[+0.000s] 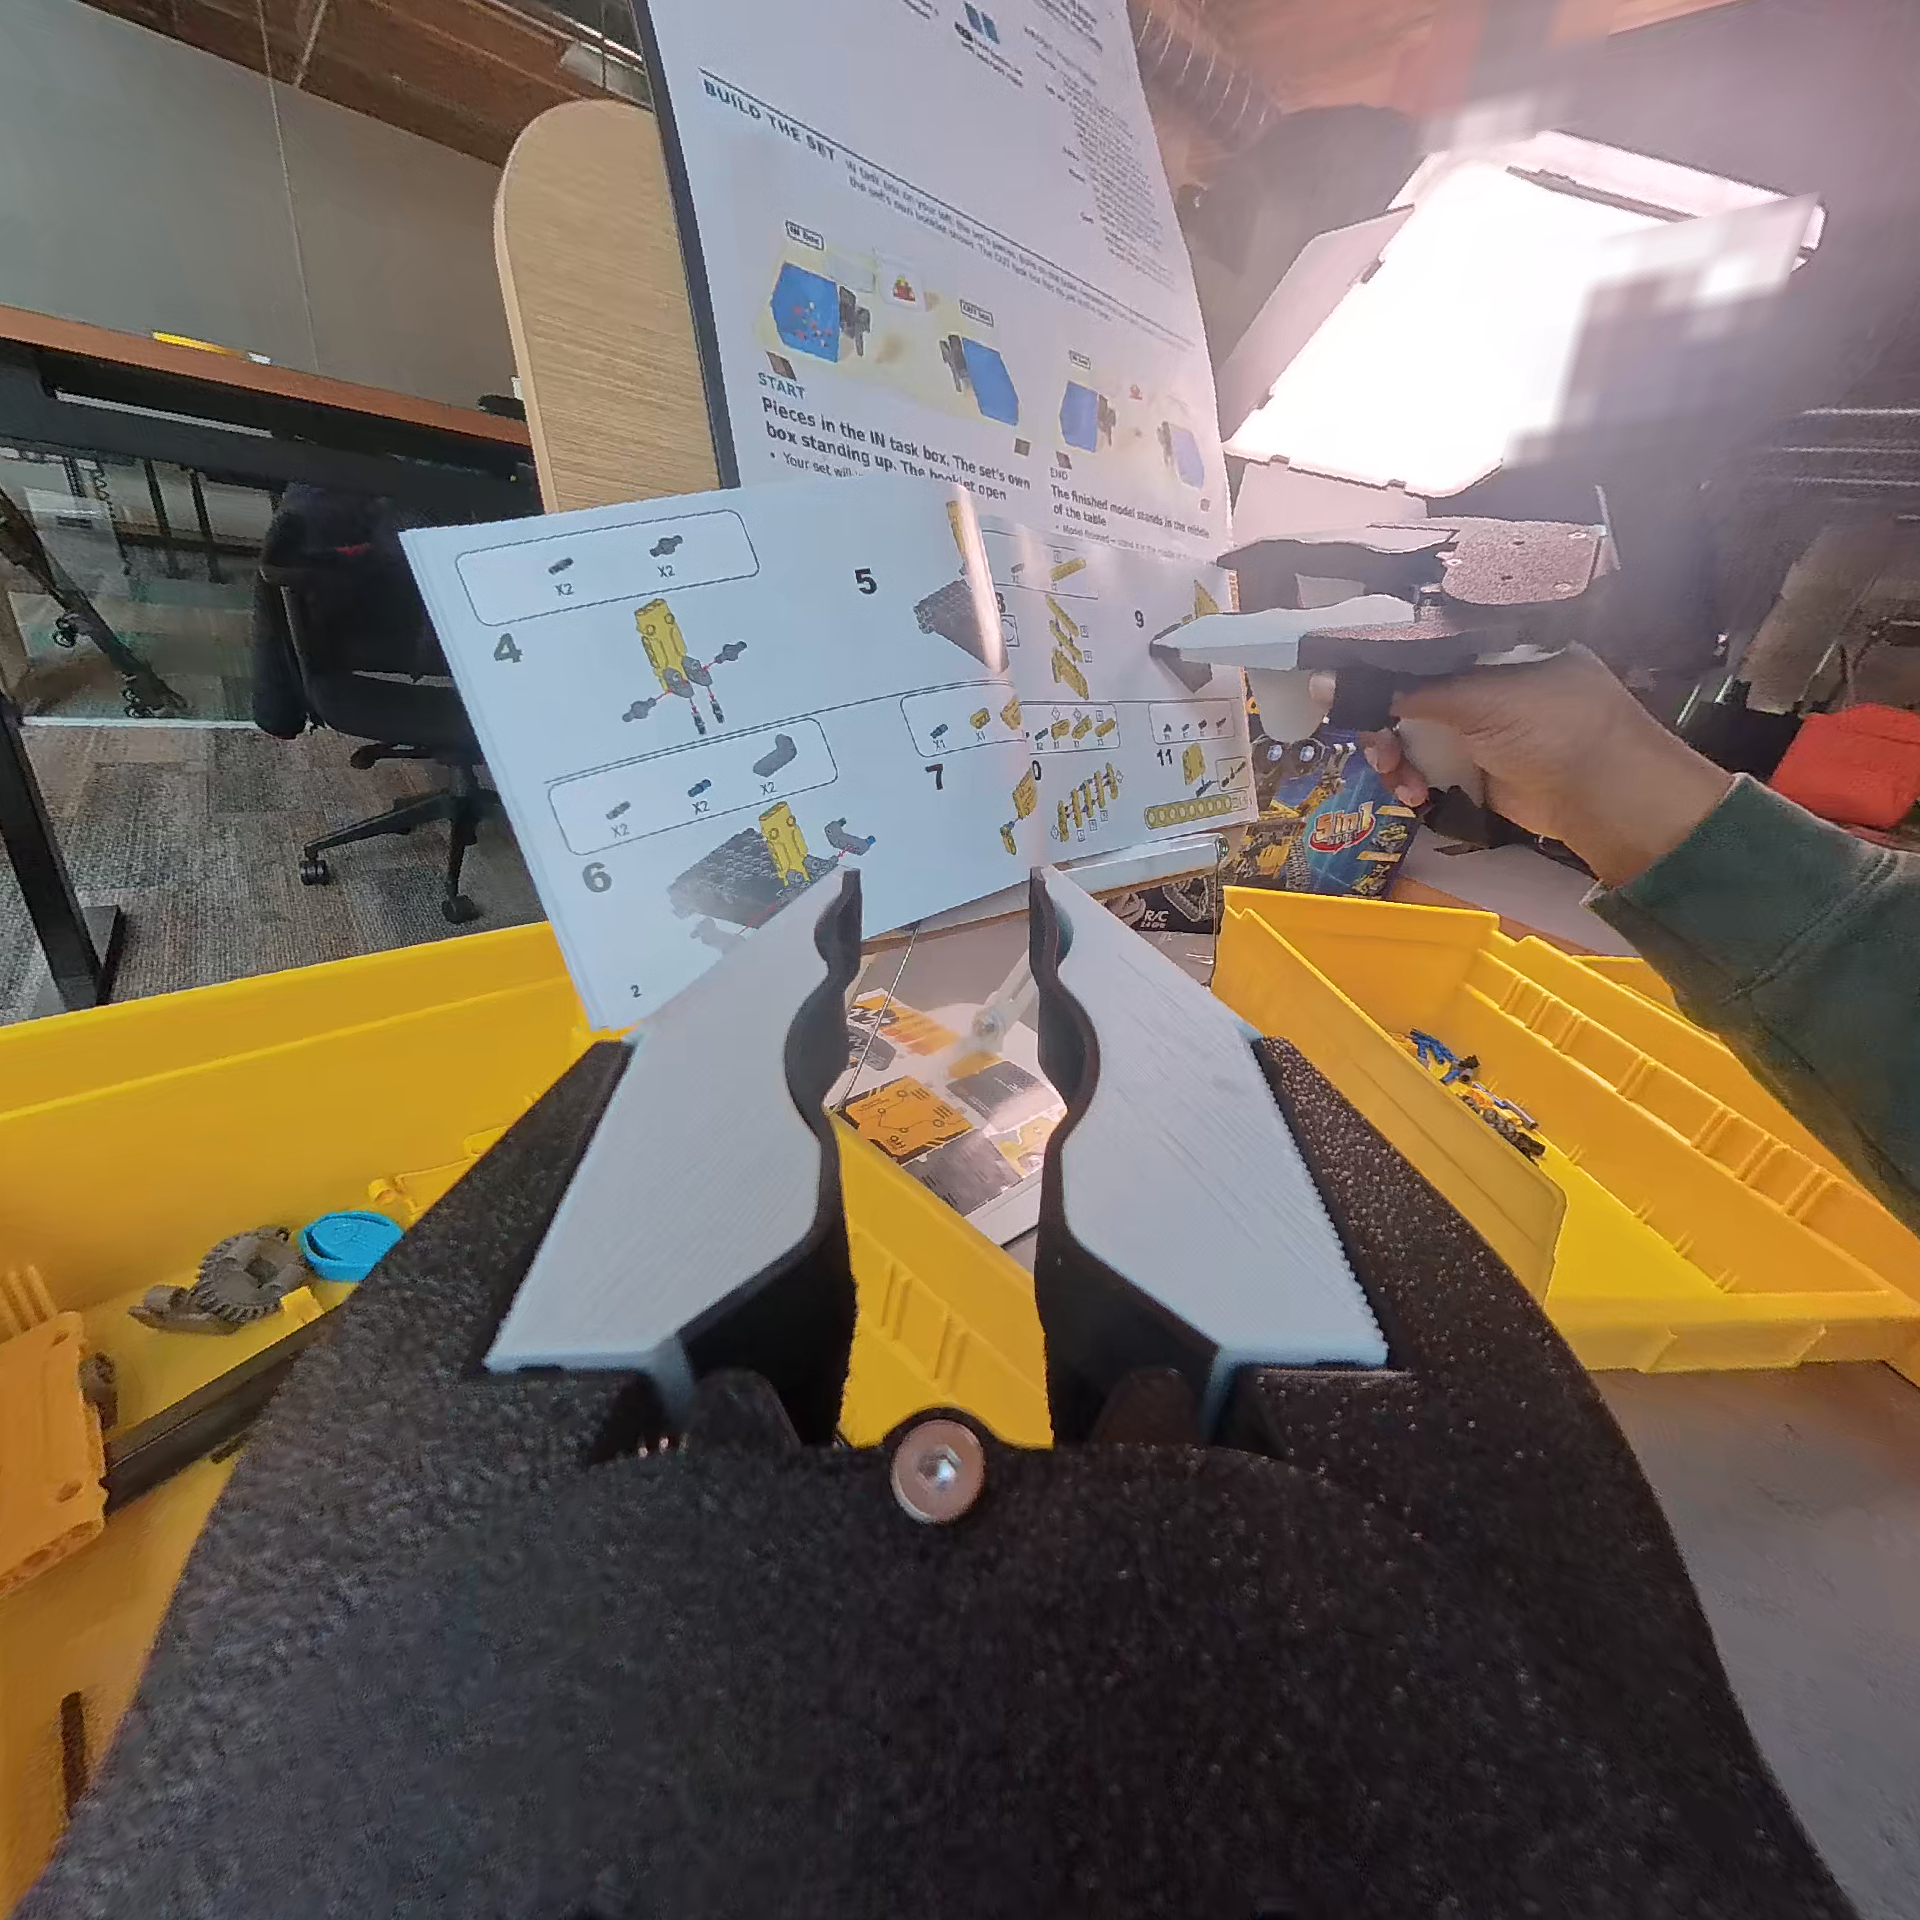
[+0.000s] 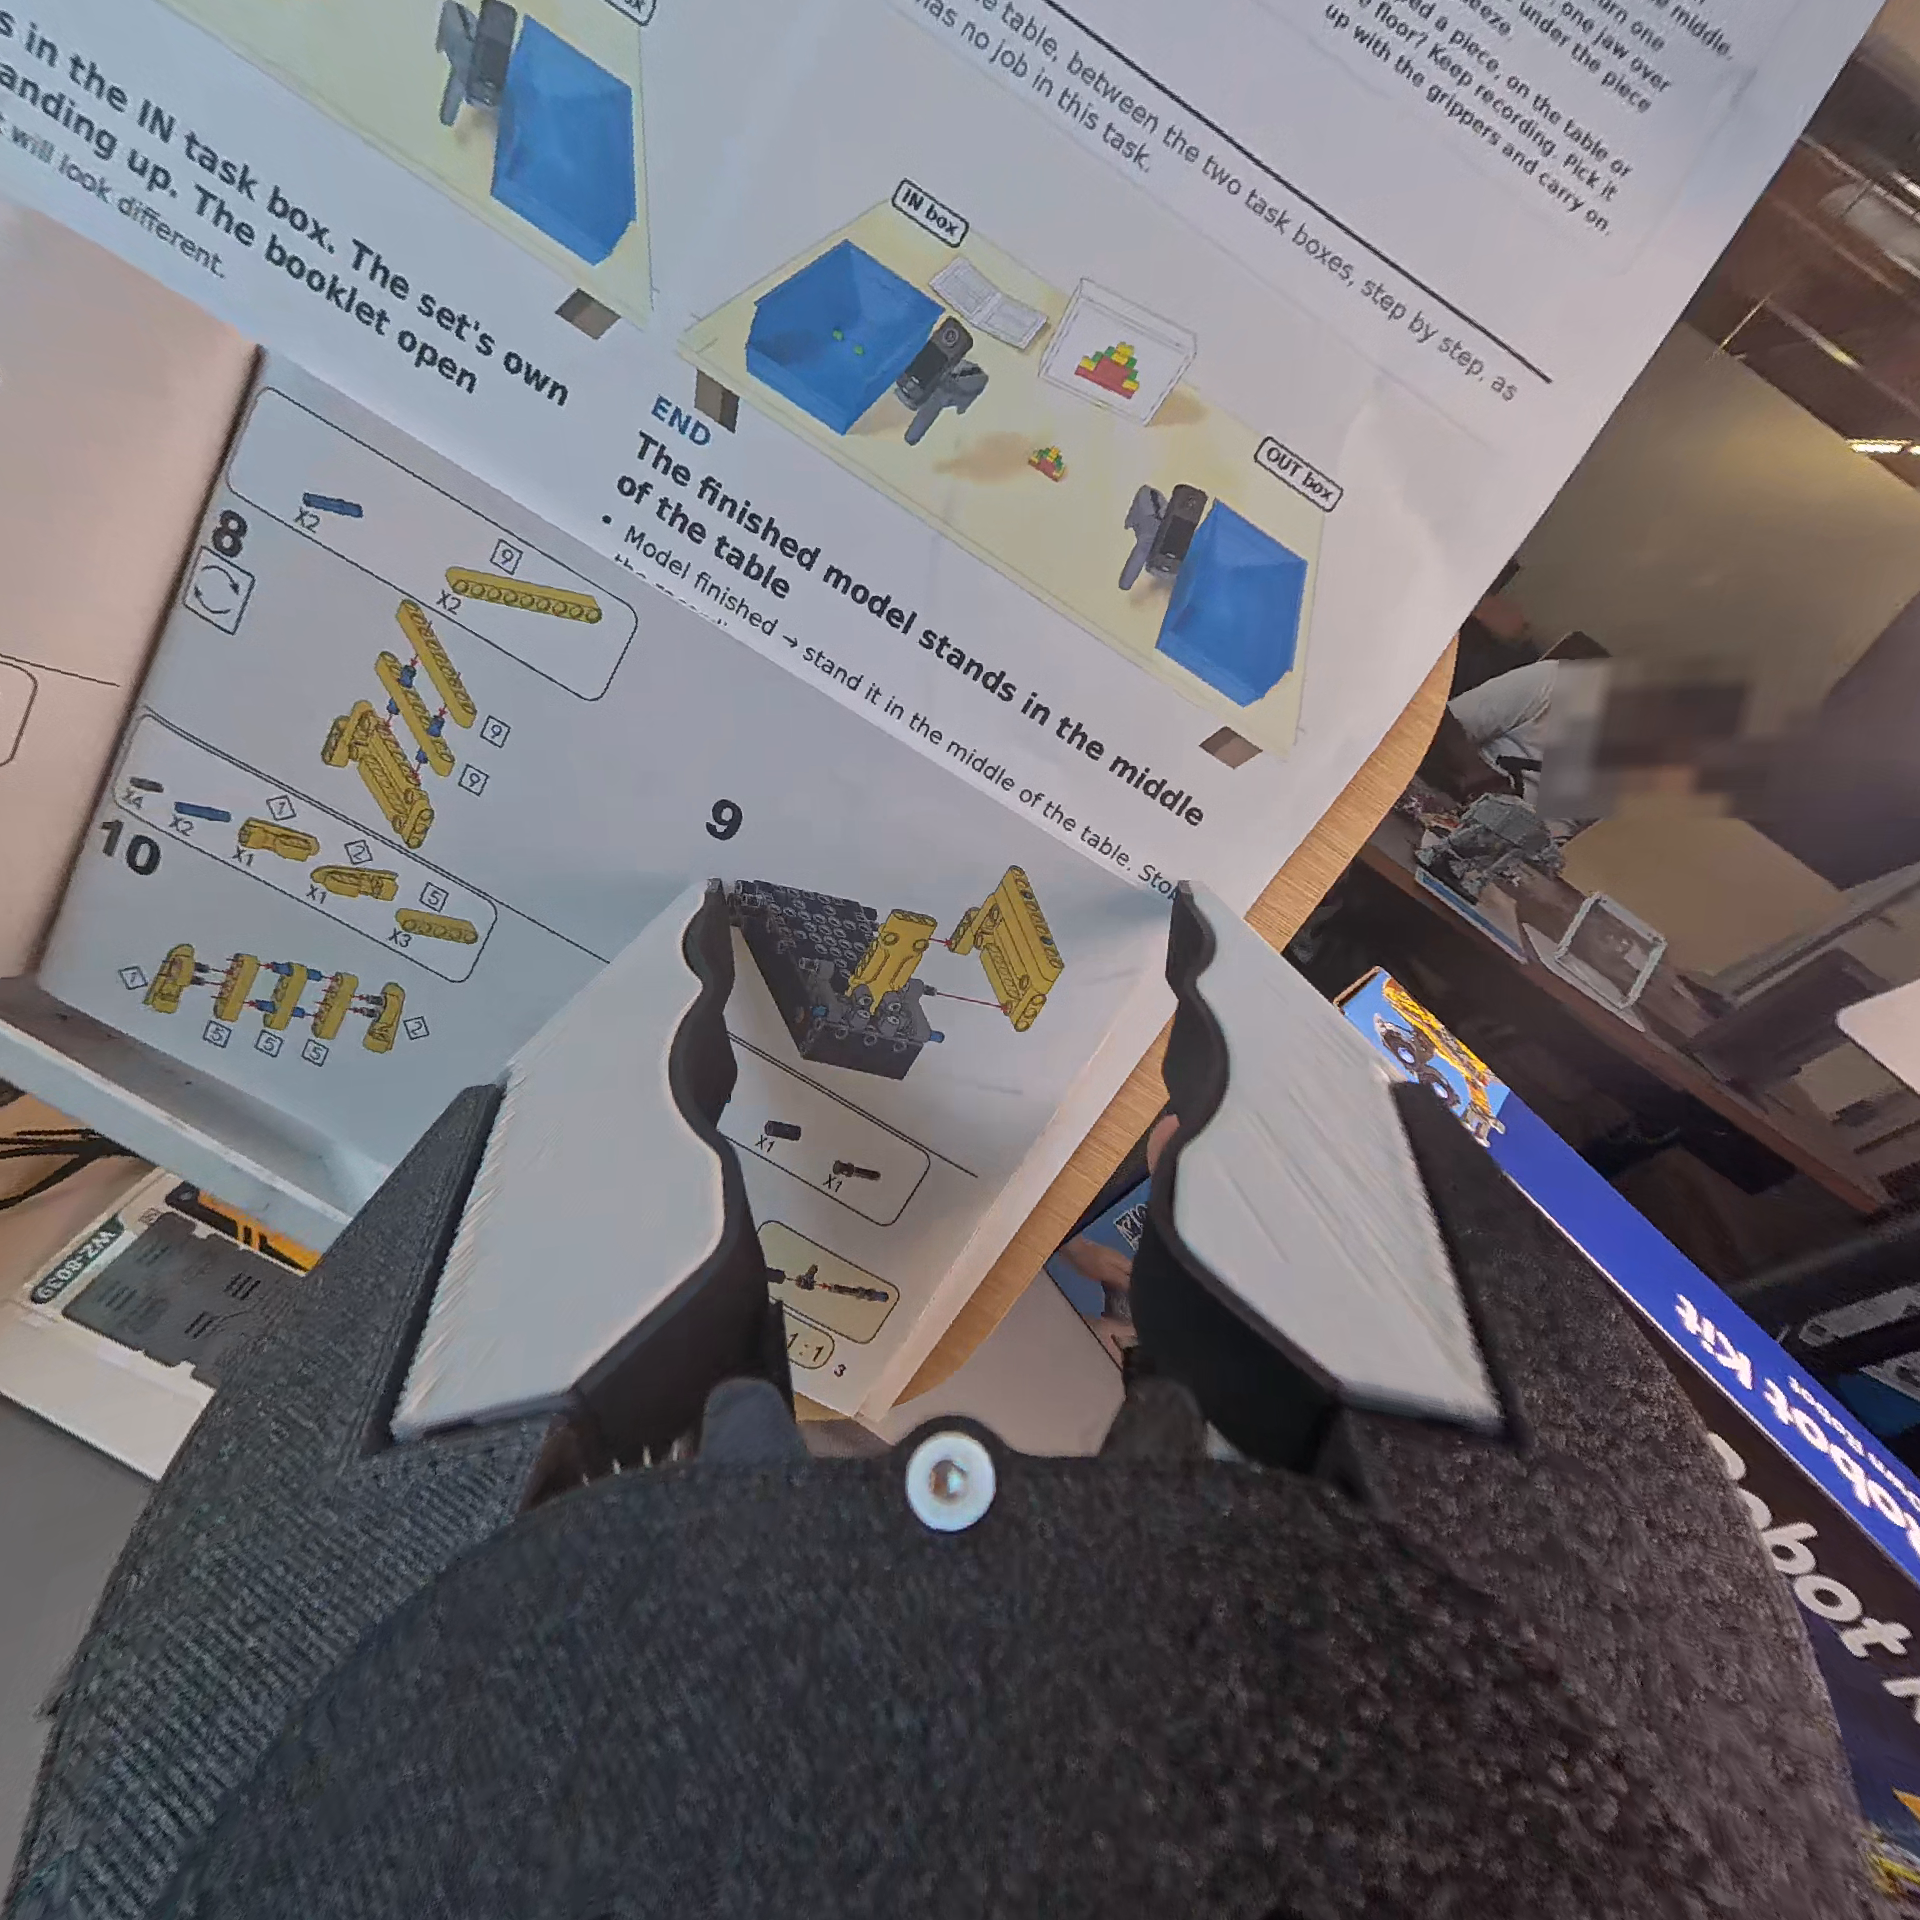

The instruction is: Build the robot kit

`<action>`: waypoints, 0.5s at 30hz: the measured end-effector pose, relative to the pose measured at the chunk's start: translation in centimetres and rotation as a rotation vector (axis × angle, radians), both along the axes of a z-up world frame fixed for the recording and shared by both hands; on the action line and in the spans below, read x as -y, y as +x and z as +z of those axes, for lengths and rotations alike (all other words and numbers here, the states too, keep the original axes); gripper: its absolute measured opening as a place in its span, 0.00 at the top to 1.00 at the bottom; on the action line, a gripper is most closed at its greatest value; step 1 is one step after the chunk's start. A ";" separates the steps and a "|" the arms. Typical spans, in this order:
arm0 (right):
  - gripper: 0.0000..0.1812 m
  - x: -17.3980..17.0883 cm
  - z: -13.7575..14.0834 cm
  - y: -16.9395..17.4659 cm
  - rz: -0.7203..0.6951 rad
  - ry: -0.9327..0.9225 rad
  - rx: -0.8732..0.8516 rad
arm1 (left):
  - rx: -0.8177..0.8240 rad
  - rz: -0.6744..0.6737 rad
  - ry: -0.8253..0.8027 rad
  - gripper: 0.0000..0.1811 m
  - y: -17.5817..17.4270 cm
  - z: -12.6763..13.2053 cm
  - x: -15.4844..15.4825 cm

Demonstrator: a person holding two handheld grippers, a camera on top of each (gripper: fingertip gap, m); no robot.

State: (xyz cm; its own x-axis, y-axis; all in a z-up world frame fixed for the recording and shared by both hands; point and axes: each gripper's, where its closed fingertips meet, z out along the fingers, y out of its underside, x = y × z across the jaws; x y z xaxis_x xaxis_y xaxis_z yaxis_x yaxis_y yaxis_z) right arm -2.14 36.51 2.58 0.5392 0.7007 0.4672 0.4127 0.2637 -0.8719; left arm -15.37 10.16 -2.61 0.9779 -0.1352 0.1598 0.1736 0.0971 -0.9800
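An open building-instruction booklet point(image 1: 727, 707) stands upright on a holder behind the yellow bins. My left gripper point(image 1: 945, 899) is open and empty, pointing at the booklet's lower edge from a short way off. My right gripper point(image 1: 1169, 655), held by a hand point(image 1: 1538, 748), has its tips at the booklet's right page. In the right wrist view the right gripper point(image 2: 948, 914) is open, and the right page of the booklet point(image 2: 468, 831) shows between its jaws, with the page's outer edge running through the gap. One page looks partly lifted near the fold.
A large printed sheet point(image 1: 935, 260) hangs behind the booklet. A yellow bin on the left point(image 1: 260, 1091) holds a blue round piece point(image 1: 348, 1242), a tan gear point(image 1: 223, 1278) and an orange part point(image 1: 42, 1434). A yellow bin on the right point(image 1: 1662, 1226) holds several small parts point(image 1: 1475, 1091). A blue kit box point(image 2: 1662, 1299) stands at right.
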 end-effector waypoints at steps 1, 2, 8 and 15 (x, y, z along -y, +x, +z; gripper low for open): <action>0.54 0.0 0.0 0.0 -0.007 0.005 0.001 | -0.001 0.001 0.002 0.83 -0.1 0.1 0.0; 0.54 0.1 0.0 0.1 -0.013 0.014 0.002 | -0.002 0.002 0.003 0.83 -0.1 0.1 0.1; 0.53 0.6 -0.3 0.5 -0.029 0.062 0.004 | -0.004 0.002 0.006 0.83 -0.2 0.1 0.1; 0.54 1.8 0.5 1.2 0.014 0.078 -0.078 | -0.009 0.003 0.004 0.83 -0.2 0.0 0.1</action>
